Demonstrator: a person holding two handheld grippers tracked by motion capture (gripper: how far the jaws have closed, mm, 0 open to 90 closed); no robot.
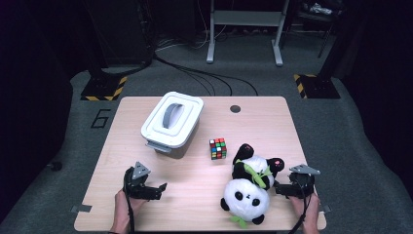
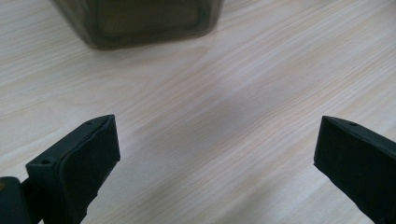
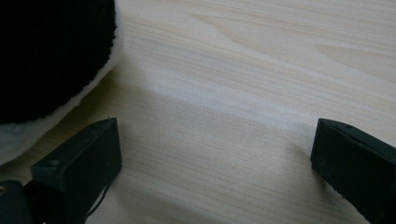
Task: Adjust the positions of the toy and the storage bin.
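Observation:
A black-and-white plush panda [image 1: 249, 187] with a green leaf lies on its back at the front right of the wooden table [image 1: 204, 214]. My right gripper [image 1: 278, 187] rests just to its right, jaws wide open over bare wood; the panda's black fur [image 3: 51, 51] fills the upper left of the right gripper view. My left gripper [image 1: 160, 189] sits open at the front left, holding nothing. A white lidded box [image 1: 172, 121] with a grey handle stands at the back left; its dark lower wall [image 2: 144, 21] shows ahead of the left jaws. A colourful puzzle cube [image 1: 218, 148] sits mid-table.
A small dark round hole [image 1: 235, 108] marks the table's back edge. Beyond the table are grey carpet, black cables [image 1: 204, 78], stand bases with yellow-black hazard stripes [image 1: 103, 89] and a grey metal frame [image 1: 243, 29]. Bare wood lies between the two grippers.

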